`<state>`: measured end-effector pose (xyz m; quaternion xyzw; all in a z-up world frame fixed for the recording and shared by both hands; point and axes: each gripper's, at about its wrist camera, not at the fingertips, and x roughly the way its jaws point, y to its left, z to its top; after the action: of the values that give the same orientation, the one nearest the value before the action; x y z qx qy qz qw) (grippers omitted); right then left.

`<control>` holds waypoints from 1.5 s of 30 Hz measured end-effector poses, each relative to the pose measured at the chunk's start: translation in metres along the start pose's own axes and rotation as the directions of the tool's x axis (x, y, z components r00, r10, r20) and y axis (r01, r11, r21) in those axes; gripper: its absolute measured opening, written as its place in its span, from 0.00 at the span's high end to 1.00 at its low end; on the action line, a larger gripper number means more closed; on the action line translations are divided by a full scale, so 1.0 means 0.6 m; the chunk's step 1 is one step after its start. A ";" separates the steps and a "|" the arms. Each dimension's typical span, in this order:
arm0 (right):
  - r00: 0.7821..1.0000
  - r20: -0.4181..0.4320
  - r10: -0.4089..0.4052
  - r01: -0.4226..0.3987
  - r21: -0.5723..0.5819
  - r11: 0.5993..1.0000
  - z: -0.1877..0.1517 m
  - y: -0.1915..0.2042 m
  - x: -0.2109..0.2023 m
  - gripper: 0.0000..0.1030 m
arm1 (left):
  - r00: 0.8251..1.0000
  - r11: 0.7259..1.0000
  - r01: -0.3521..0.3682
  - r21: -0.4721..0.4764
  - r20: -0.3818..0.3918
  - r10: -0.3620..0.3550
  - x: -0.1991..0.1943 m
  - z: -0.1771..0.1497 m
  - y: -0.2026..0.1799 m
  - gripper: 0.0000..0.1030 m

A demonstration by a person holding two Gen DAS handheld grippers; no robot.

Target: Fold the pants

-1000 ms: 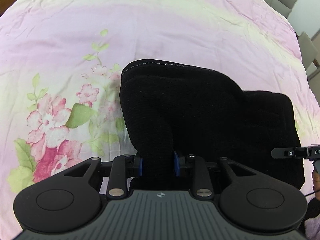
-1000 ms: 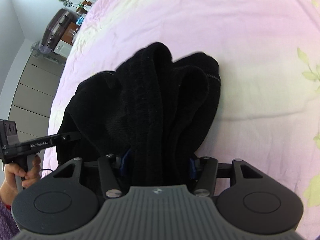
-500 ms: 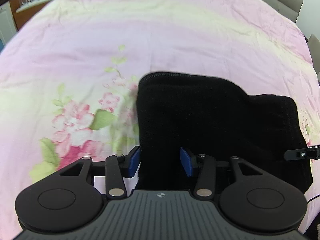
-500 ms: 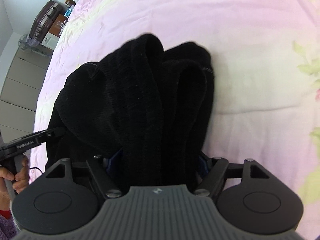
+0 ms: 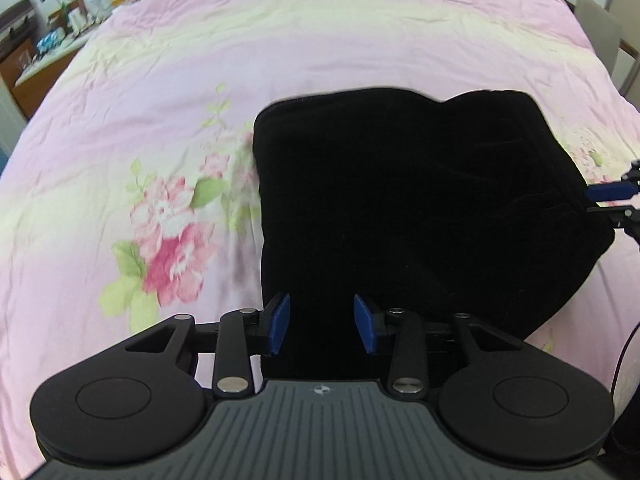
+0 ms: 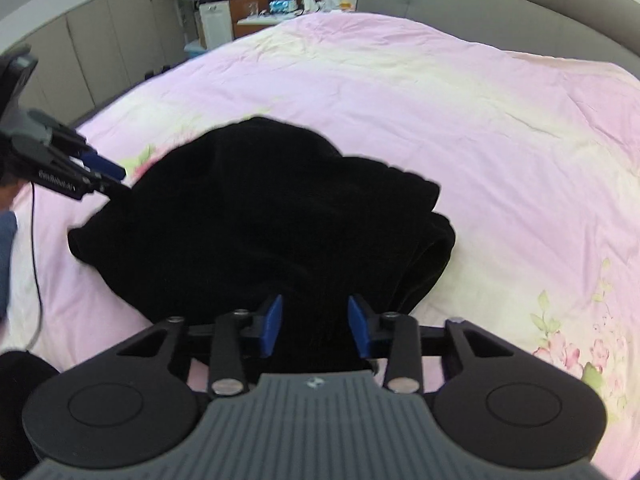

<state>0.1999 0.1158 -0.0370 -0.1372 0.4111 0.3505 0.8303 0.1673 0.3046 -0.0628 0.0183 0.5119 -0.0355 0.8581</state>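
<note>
Lying as a thick folded bundle, the black knitted pants (image 5: 420, 208) rest on the pink floral bedspread (image 5: 280, 40), near its front edge. The left gripper (image 5: 320, 330) and right gripper (image 6: 314, 328) have let go, their blue pads now clear of the cloth they pinched a moment ago, both sets of jaws having just narrowed. This fold looks finished.

Both let go: left gripper (image 5: 320, 326) and right gripper (image 6: 314, 326) lifted clear, jaws just closing partway on nothing. Black pants (image 5: 420, 208) now lying folded, released.
</note>
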 end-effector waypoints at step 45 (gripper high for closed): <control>0.837 0.497 -0.230 0.119 0.244 0.962 -0.181 0.190 -0.397 0.05 | 0.772 0.925 -0.318 -0.210 0.509 0.381 -0.372 -0.190 -0.321 0.07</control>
<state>-0.0421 0.0295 0.0878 0.0112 0.1904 0.2530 0.9485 -0.0537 0.1297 0.0805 0.0545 0.2377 0.1496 0.9582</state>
